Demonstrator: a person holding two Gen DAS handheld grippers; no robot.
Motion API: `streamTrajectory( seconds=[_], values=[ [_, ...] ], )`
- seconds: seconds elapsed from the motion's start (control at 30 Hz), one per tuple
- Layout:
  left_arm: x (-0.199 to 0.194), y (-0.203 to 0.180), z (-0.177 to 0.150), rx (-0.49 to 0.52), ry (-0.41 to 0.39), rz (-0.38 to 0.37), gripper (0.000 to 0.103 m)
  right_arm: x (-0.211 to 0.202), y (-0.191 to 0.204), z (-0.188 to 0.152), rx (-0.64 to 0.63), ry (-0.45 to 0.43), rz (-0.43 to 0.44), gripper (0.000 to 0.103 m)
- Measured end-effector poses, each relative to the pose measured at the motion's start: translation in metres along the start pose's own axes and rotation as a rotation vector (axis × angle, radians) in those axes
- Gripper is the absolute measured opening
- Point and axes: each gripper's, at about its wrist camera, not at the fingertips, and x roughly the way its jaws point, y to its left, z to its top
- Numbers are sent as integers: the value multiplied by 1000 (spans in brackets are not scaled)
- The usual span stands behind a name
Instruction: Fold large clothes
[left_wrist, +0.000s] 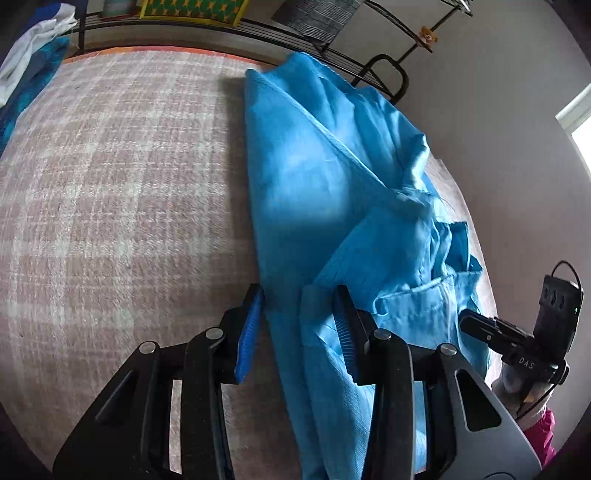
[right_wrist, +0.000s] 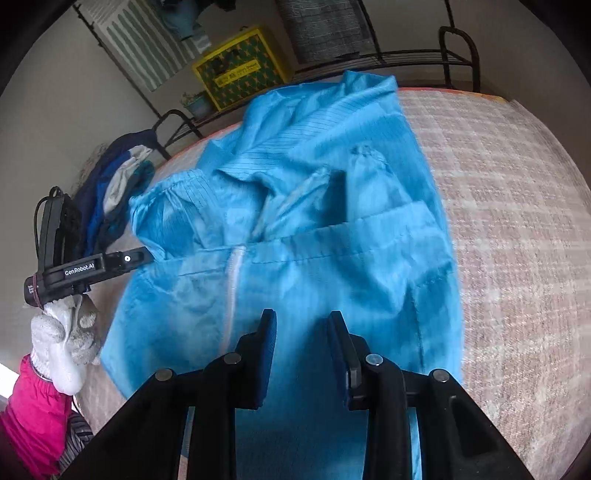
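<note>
A large bright-blue garment (left_wrist: 314, 166) lies crumpled lengthwise on a pink-and-white checked bed cover (left_wrist: 110, 184). My left gripper (left_wrist: 299, 314) straddles its near edge, jaws partly apart, with cloth lying between the fingers; the pads do not visibly press it. In the right wrist view the garment (right_wrist: 314, 258) shows a white zip and elastic cuffs. My right gripper (right_wrist: 303, 328) hovers over its near part, jaws apart, with nothing pinched. The left gripper (right_wrist: 142, 257), held by a white-gloved hand (right_wrist: 66, 332), touches the garment's left edge. The right gripper (left_wrist: 466, 320) shows at the garment's right side.
A heap of blue and white clothes (right_wrist: 118, 177) sits at the bed's far corner (left_wrist: 29, 66). A black metal rack (right_wrist: 458, 55) runs behind the bed, holding a yellow-green box (right_wrist: 240, 70). Bare checked cover (right_wrist: 517, 221) spreads beside the garment.
</note>
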Motion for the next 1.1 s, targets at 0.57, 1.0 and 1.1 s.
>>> streamTrajectory(
  seconds=[0.57,1.0,1.1],
  values=[
    [-70,6,-116,-26,28,-260,57,-72,-71,-67,19,-101,175,55],
    [-54,-6,-123,-70,81,-264,8,-71,-90,-80,121,-122,292,3],
    [-36,0,-126,-72,130,-214,8,-53,-87,-89,107,-44,203,2]
  ],
)
